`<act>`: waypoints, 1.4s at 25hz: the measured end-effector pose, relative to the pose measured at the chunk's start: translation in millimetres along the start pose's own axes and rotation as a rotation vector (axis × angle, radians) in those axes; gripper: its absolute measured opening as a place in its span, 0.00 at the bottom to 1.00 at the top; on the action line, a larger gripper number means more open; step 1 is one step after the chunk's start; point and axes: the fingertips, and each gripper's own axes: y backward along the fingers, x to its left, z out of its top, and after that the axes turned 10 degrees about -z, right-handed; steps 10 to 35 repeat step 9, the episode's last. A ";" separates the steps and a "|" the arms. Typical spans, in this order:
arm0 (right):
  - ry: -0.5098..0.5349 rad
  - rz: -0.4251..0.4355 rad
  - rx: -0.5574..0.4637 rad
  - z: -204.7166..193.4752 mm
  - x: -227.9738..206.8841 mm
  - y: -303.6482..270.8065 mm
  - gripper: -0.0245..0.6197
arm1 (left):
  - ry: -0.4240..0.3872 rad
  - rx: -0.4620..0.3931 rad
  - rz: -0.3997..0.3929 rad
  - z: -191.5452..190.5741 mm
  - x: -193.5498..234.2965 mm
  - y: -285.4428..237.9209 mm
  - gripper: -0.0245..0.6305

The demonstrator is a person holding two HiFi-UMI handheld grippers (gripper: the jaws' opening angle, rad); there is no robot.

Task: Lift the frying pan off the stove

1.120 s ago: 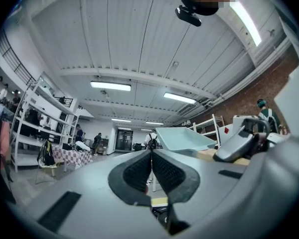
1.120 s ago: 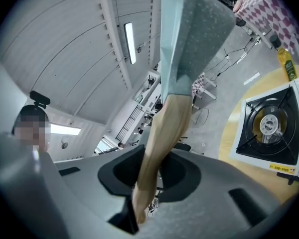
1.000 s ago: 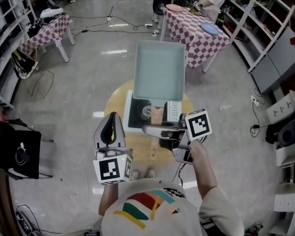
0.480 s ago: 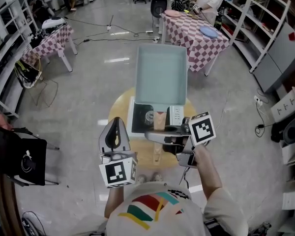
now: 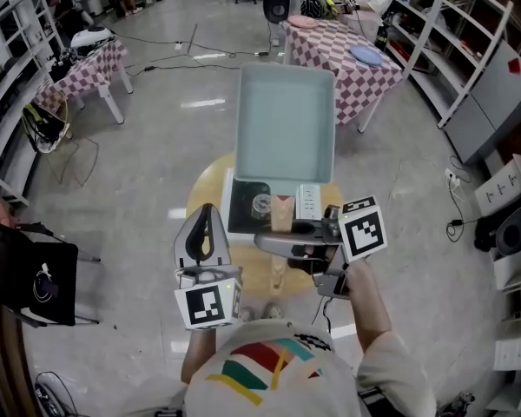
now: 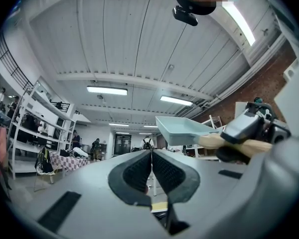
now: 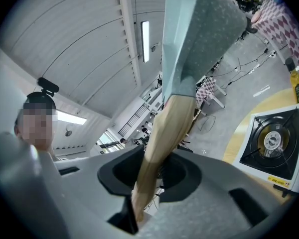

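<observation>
Over the tabletop stove [image 5: 243, 208], right gripper [image 5: 276, 243] clamps the frying pan [image 5: 285, 124] by its handle; left gripper [image 5: 202, 226] closed, empty.

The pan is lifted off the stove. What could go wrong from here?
The right claw grips only the wooden handle near its end, so the pan might twist or slip.
It hangs over the stove; a drop could hit it.
The shut left claw gives no support.

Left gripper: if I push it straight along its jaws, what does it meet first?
Nothing close, as far as I can tell: the left gripper, jaws shut, points into open room. The frying pan sits off to its right.
</observation>
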 end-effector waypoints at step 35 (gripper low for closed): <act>0.019 0.002 0.001 0.6 3.7 3.4 0.15 | -0.003 -0.006 -0.003 0.4 -1.5 -1.8 0.05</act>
